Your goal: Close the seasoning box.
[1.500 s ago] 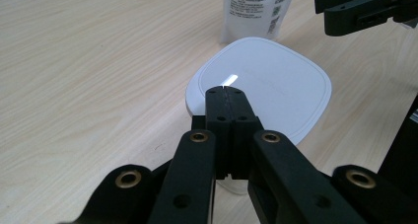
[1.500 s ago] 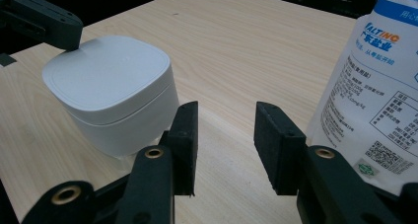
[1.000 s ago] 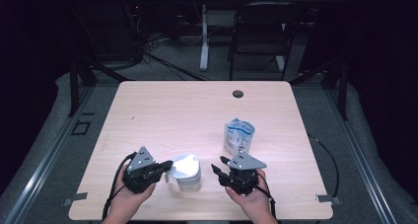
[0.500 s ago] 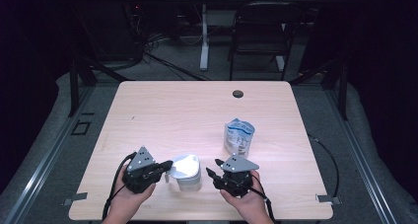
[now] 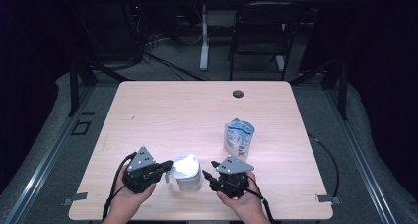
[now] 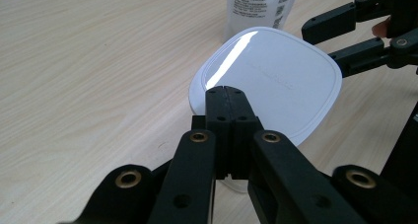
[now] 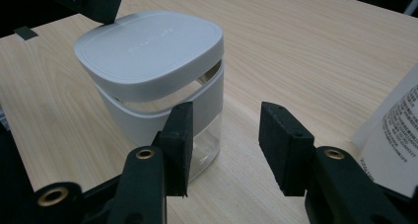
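Observation:
A clear container with a white lid point(image 5: 186, 170) stands near the table's front edge between my two grippers. My left gripper point(image 5: 170, 164) is shut, and in the left gripper view its tips point(image 6: 226, 93) rest on the rim of the lid point(image 6: 276, 81). To the container's right, my right gripper point(image 5: 208, 171) is open. In the right gripper view its jaws point(image 7: 226, 145) stand apart just short of the container point(image 7: 148, 61), whose lid sits slightly tilted with a gap under it. A white and blue pouch point(image 5: 239, 136) stands upright behind the right gripper.
The wooden table point(image 5: 162, 110) has a black grommet point(image 5: 238, 93) near its far edge. A chair point(image 5: 261, 26) and a desk leg stand beyond the table. The pouch point(image 7: 394, 130) is close on the right of my right gripper.
My right gripper has moved left, closer to the container. The left gripper stays shut against the lid.

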